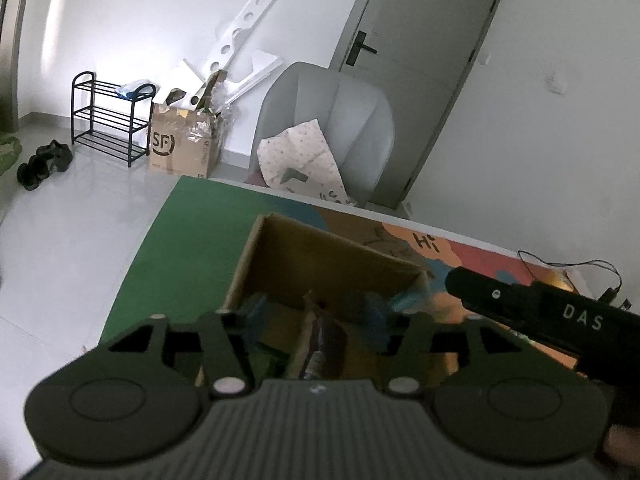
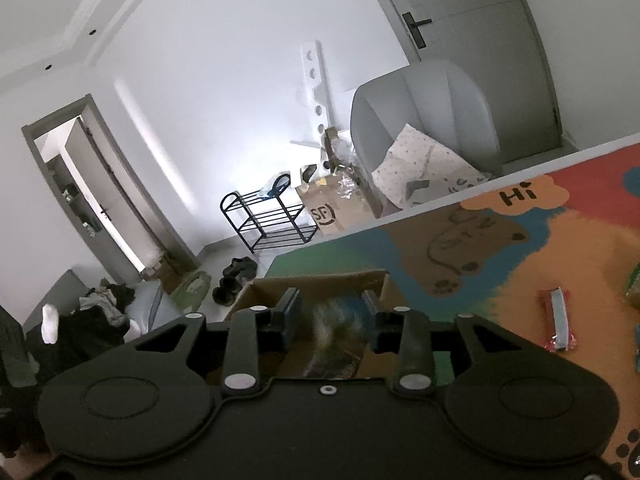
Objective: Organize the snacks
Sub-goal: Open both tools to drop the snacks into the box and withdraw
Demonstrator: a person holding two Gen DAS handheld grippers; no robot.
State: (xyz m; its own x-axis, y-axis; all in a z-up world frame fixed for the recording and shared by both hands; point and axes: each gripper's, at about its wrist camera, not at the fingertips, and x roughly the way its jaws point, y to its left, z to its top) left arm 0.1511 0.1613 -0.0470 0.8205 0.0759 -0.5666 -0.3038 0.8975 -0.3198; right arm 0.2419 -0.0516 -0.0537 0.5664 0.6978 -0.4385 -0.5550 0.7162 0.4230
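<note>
The left gripper (image 1: 316,312), low centre of the left wrist view, hangs over the open brown cardboard box (image 1: 256,256) on the multicoloured play mat (image 1: 192,216). Its blue-padded jaws stand spread; a dark, blurred snack packet (image 1: 324,344) lies between them, apart from both pads.

The right gripper (image 2: 332,312), low centre of the right wrist view, points into the same box (image 2: 320,282). Its jaws stand apart around a blurred greenish snack bag (image 2: 336,336) (contact with the pads cannot be told).

A red-and-grey wrapped snack bar (image 2: 558,320) lies flat on the mat at right of that view, well apart from the box.
</note>
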